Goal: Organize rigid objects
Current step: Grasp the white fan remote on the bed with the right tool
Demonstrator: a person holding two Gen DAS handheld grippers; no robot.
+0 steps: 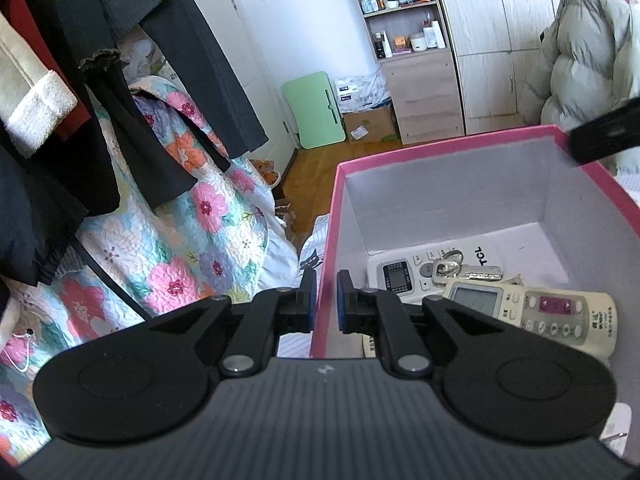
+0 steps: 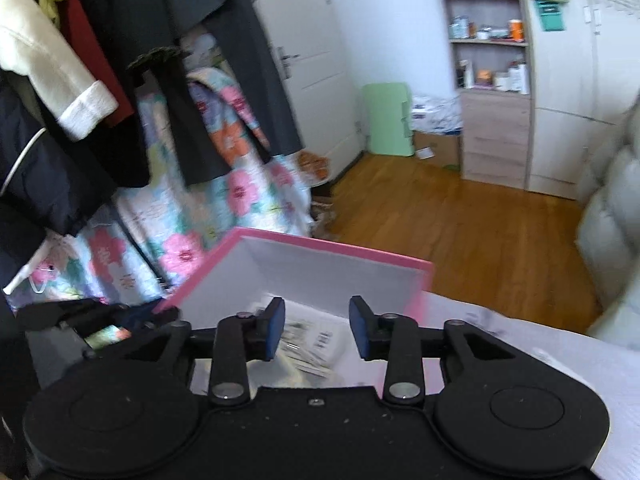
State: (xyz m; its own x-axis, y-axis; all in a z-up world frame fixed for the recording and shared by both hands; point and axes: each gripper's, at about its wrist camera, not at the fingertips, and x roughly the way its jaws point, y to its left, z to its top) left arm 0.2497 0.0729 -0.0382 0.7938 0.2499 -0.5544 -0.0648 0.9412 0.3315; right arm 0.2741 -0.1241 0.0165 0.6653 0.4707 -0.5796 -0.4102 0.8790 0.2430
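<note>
**A:** Where does the left claw [image 1: 325,300] stand in the left wrist view?

**B:** At lower centre. Its jaws are closed on the left wall of the pink box [image 1: 334,216]: one blue pad [image 1: 310,300] lies outside the wall, the other inside, so the claw pinches the box edge.

**A:** What does the box contain?

**B:** In the lower right of the frame, a cream remote control [image 1: 532,314] lies on top. Behind it lies a white remote control [image 1: 400,276], partly covered. A key ring with keys [image 1: 460,266] rests across the white remote, touching both. A white printed sheet [image 1: 486,256] lines the floor beneath them.

**A:** And the right claw [image 2: 317,328]?

**B:** In the right wrist view it sits at lower centre, jaws moderately wide and holding nothing, above the box interior. The box rim [image 2: 328,246] crosses the middle of the frame; blurred papers show between the pads. In the left wrist view a dark finger, blurred, enters at the upper right, above the far corner of the box.

**A:** Surroundings?

**B:** Hanging clothes [image 1: 172,60] at upper left, a floral quilt [image 1: 192,236] at centre left, and a wooden floor [image 2: 460,220] at centre right.
</note>
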